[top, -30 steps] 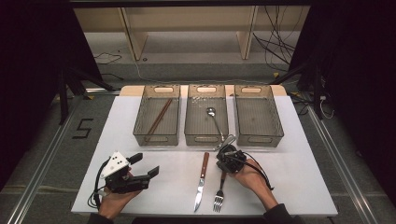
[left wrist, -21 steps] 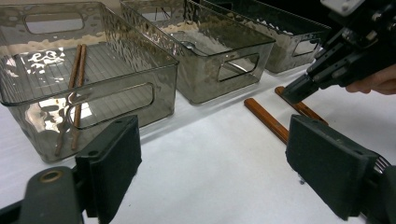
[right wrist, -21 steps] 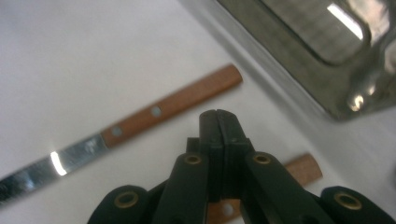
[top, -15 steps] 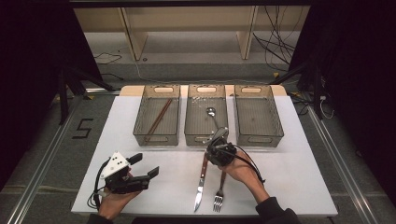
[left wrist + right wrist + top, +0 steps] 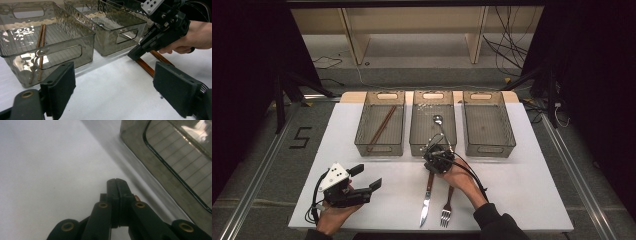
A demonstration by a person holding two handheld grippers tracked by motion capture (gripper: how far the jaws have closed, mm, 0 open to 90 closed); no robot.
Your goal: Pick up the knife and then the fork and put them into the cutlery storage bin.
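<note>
Knife (image 5: 428, 196) handle's far end meets closed right tool (image 5: 430, 151).

White table (image 5: 522, 175). Three smoky grey see-through bins (image 5: 488, 125), rippled walls, ribbed floors. Brown chopsticks (image 5: 382, 125) in the left bin. Silver spoon (image 5: 439, 122) in the middle bin. Knife (image 5: 427, 200) with reddish-brown handle and silver blade. Silver fork (image 5: 446, 212). Left gripper (image 5: 362, 182) black, with a white plate dotted black on top and brass-coloured rivets at the joints; matt black pads (image 5: 60, 87). Right gripper (image 5: 117, 185) black too, same brass rivets, a speck of orange-red beside the tips. Black cables trailing from both. Dark sleeve (image 5: 497, 225). Grey floor, black "5" (image 5: 298, 137) marked on it. Pale wood shelving (image 5: 412, 25) behind.
</note>
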